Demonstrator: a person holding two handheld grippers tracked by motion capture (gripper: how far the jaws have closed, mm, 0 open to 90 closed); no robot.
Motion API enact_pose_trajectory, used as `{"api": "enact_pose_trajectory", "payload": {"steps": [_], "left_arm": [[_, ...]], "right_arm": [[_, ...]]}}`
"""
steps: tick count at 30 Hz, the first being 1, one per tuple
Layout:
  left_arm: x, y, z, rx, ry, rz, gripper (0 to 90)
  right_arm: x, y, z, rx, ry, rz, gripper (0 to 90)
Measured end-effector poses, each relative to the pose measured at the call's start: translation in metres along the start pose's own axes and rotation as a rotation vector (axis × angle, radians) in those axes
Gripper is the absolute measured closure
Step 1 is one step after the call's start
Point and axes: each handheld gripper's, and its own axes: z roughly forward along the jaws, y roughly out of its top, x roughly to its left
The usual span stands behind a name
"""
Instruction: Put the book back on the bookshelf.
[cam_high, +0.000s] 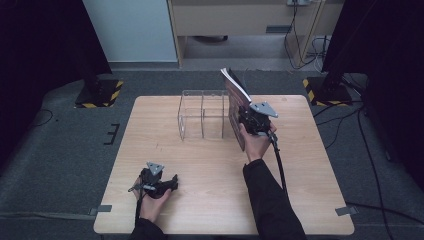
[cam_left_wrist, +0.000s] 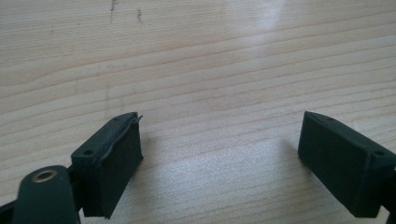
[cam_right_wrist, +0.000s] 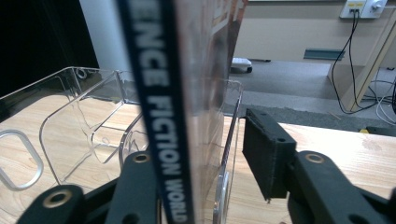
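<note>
Standing book (cam_high: 235, 107): upright at the clear organizer's (cam_high: 202, 120) right end wall, spine facing you.
Right gripper (cam_right_wrist: 205, 154): your jaws straddle the spine, one pad apart from it, grip released.
Left gripper (cam_left_wrist: 219, 154): yours rests on the table (cam_high: 200, 200), spread wide, empty.

The table (cam_left_wrist: 210, 60) is seen as pale wood with fine grain and a soft sheen. The rack (cam_right_wrist: 84, 116) is made of clear, glossy plastic. The book (cam_right_wrist: 163, 116) is bound in glossy paper. Matt black pads (cam_left_wrist: 116, 158) are shown.
</note>
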Motion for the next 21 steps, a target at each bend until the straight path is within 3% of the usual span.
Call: {"api": "enact_pose_trajectory", "payload": {"steps": [5, 6, 9, 17, 21], "left_arm": [[0.0, 0.0, 0.0, 0.0, 0.0, 0.0, 12.4], [0.0, 0.0, 0.0, 0.0, 0.0, 0.0, 12.4], [0.0, 0.0, 0.0, -0.001, 0.0, 0.0, 12.4], [0.0, 0.0, 0.0, 0.0, 0.0, 0.0, 12.4], [0.0, 0.0, 0.0, 0.0, 0.0, 0.0, 12.4]], "right_arm": [[-0.0007, 0.0003, 0.0002, 0.0, -0.002, 0.003, 57.7], [-0.0012, 0.0007, -0.0005, 0.005, 0.006, 0.008, 66.0], [-0.0017, 0.001, -0.0006, 0.004, 0.006, 0.018, 71.2], [-0.0038, 0.0012, -0.0004, 0.008, -0.009, 0.018, 72.8], [-0.0034, 0.0016, -0.0008, 0.014, 0.004, 0.025, 81.2]]}}
